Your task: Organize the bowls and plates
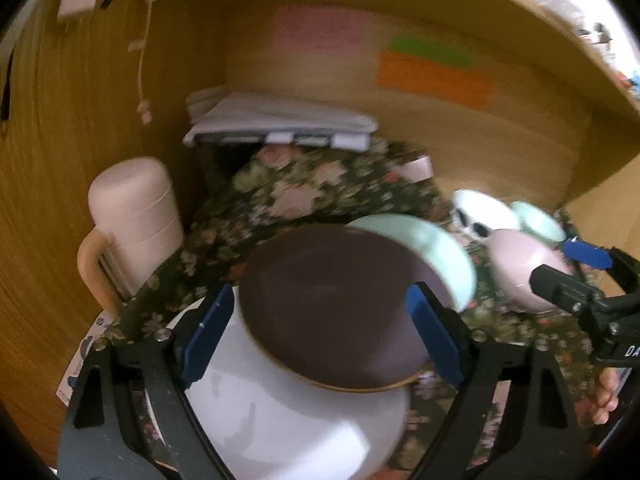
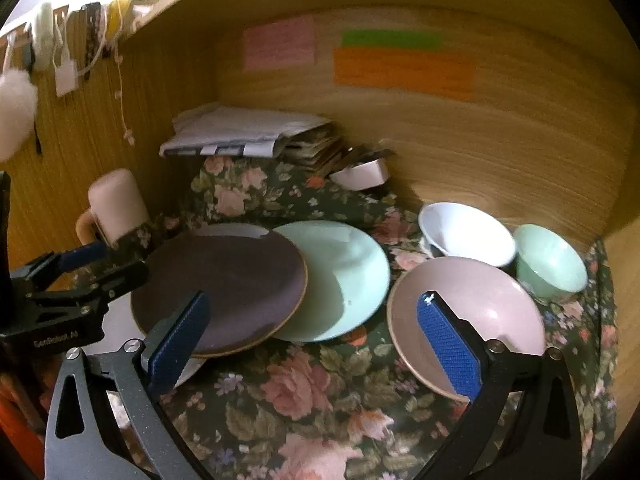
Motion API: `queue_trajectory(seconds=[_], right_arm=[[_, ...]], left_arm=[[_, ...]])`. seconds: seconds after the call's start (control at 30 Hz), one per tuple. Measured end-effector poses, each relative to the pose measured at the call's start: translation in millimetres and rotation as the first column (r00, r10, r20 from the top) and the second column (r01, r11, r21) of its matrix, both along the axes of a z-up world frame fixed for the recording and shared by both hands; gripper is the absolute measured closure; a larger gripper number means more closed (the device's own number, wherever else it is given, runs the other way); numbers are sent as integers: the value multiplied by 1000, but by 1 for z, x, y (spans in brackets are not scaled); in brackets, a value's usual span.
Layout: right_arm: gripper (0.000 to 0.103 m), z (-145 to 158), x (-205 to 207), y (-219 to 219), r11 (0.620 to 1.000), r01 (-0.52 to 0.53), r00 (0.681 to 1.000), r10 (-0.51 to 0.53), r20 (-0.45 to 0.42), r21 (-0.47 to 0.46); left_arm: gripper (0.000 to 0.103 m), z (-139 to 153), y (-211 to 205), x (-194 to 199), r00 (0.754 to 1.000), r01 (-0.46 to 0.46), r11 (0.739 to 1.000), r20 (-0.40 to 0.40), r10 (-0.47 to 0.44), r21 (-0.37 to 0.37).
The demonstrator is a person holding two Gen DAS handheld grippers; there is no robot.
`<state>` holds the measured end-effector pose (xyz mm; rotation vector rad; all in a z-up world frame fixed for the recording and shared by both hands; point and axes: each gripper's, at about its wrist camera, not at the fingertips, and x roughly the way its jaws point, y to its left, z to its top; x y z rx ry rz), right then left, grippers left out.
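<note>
- The counter (image 2: 320, 400) under its floral cloth carries everything, boxed in by wood walls at the back and sides.
- The dark plate (image 2: 220, 280) is the broadest piece. It sits at about 10 o'clock in my right view, overlapping the mint plate (image 2: 344, 280) just to its 3 o'clock, and in my left view it rests tilted on a white plate (image 1: 288, 412) beneath.
- My left jaws (image 1: 320, 328) are spread wide, one on each side of the dark plate. I cannot tell whether the pads actually touch its rim, so I would call them released around it rather than gripping.
- My right jaws (image 2: 316, 352) hang open and empty above the cloth; the pink plate (image 2: 468, 312) lies behind the right finger at 3 o'clock.
- As I judge it, the step is squaring the dark plate into a plate stack. To do that well I should keep it level, centre it over the plate below, and avoid dragging the mint plate along by the overlap.
- The white bowl (image 2: 466, 236) and the mint bowl (image 2: 550, 260) stand just beside each other at 2 o'clock; both look empty, as do all the plates.
- A pink lidded mug (image 2: 114, 204) stands at 10 o'clock by the left wall; its contents are hidden.
</note>
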<state>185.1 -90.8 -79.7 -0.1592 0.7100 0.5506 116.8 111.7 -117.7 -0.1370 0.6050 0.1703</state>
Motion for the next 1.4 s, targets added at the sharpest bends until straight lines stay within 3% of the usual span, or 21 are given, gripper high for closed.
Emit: queue_trajectory(seconds=[0.13, 0.27, 0.37, 0.5, 0.63, 0.7, 0.9, 1.0, 1.4], right_arm=[[10, -11, 14, 14, 999, -38, 999, 37, -35, -24], [33, -25, 32, 32, 994, -74, 995, 68, -75, -82], [40, -37, 48, 41, 991, -107, 985, 95, -145, -78], [57, -55, 67, 50, 990, -109, 971, 88, -221, -86], [63, -67, 79, 54, 991, -107, 957, 81, -278, -80], [65, -70, 83, 56, 991, -108, 953, 80, -293, -81], [68, -76, 91, 60, 991, -115, 942, 84, -325, -75], [76, -81, 94, 66, 988, -126, 937, 90, -336, -85], [72, -86, 100, 65, 992, -113, 915, 81, -396, -58]], left_arm=[[22, -13, 17, 7, 998, -35, 999, -50, 35, -2], [29, -20, 30, 12, 995, -49, 999, -86, 48, -12], [41, -28, 39, 18, 991, -45, 999, -128, 40, -29], [47, -35, 48, 22, 986, -52, 998, -164, 43, -48], [52, -40, 53, 25, 982, -46, 996, -188, 31, -77], [62, -43, 55, 27, 979, -46, 994, -203, 26, -94], [73, -48, 57, 32, 975, -23, 990, -223, -8, -137], [78, -48, 56, 34, 974, -2, 988, -225, -33, -153], [78, -51, 55, 40, 971, 23, 982, -229, -66, -189]])
